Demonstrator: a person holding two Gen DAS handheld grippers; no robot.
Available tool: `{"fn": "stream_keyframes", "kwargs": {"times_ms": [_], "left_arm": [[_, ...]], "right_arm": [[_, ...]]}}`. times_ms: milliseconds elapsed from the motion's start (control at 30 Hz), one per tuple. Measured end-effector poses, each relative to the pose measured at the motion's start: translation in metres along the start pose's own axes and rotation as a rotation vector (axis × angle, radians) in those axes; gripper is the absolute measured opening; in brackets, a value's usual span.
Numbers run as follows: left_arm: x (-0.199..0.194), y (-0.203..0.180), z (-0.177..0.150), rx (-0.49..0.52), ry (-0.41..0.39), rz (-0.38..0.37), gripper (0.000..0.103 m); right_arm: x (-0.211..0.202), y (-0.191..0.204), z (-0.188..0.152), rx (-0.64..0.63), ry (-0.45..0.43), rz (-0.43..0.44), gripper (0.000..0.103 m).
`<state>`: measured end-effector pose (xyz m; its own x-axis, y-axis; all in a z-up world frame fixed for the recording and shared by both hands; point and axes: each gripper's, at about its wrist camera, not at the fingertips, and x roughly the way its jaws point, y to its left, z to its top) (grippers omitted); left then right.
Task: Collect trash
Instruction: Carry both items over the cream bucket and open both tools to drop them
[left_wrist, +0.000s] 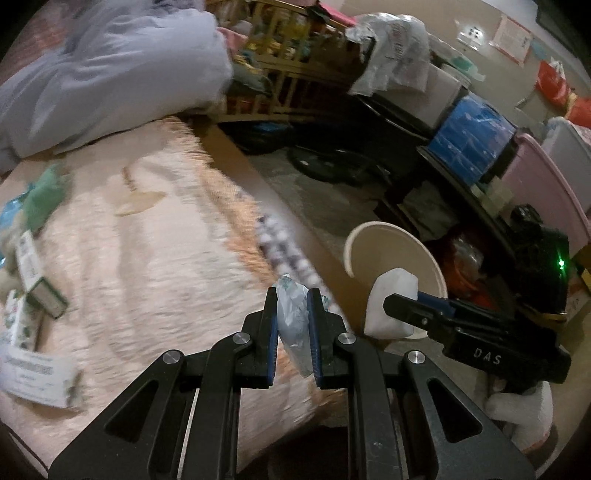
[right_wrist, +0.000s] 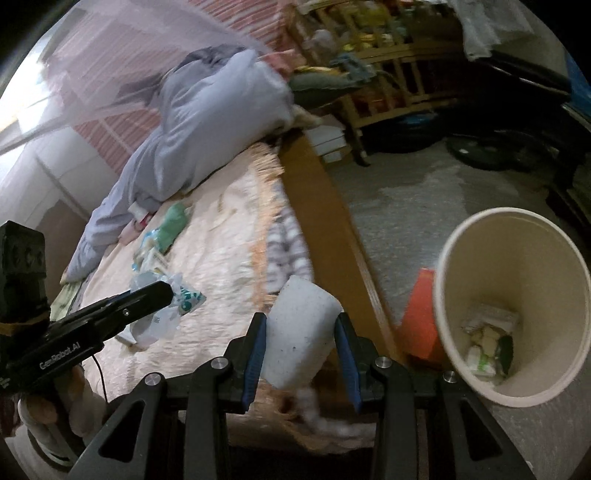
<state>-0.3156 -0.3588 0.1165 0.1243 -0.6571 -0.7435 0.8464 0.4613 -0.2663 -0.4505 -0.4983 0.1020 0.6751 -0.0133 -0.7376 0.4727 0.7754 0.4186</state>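
Observation:
My left gripper (left_wrist: 291, 299) is shut on a crumpled clear plastic wrapper (left_wrist: 293, 317) with green print, held over the bed's edge; it also shows in the right wrist view (right_wrist: 166, 314). My right gripper (right_wrist: 301, 321) is shut on a white foam block (right_wrist: 299, 332), also seen in the left wrist view (left_wrist: 391, 306), close to the rim of the cream bin (right_wrist: 513, 273). The bin stands on the floor beside the bed and holds several scraps (right_wrist: 487, 347). More trash lies on the peach blanket (left_wrist: 147, 258): small cartons (left_wrist: 40, 291), a white box (left_wrist: 37, 380) and a green wrapper (right_wrist: 171, 225).
A wooden bed rail (right_wrist: 332, 221) runs between blanket and grey floor (right_wrist: 406, 206). An orange object (right_wrist: 421, 317) lies by the bin. A blue-grey quilt (right_wrist: 207, 122) is piled at the bed's head. A wooden shelf (right_wrist: 384, 74) and stacked boxes (left_wrist: 472, 140) line the far side.

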Motion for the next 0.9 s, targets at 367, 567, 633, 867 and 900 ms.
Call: {"fn": "stream_keyframes", "kwargs": {"times_ms": [367,567,633,867,900], "left_arm": [[0.057,-0.066,0.019,0.058,0.076,-0.155,0.012],[0.094,-0.091,0.033,0.053,0.125,-0.237,0.012],[0.104,-0.098,0.037,0.056,0.135,-0.252,0.012],[0.126,-0.113,0.043,0.041,0.156,-0.280,0.057],[0.127,-0.113,0.043,0.033,0.153,-0.287,0.057]], "right_arm": [[-0.031,-0.091,-0.003,0.139,-0.045,-0.121,0.035],[-0.034,-0.127,-0.002,0.181,-0.046,-0.175,0.035],[-0.034,-0.136,-0.002,0.177,-0.044,-0.211,0.035],[-0.036,-0.160,-0.001,0.193,-0.049,-0.278,0.047],[-0.036,-0.162,-0.001,0.199,-0.050,-0.279,0.047]]}}
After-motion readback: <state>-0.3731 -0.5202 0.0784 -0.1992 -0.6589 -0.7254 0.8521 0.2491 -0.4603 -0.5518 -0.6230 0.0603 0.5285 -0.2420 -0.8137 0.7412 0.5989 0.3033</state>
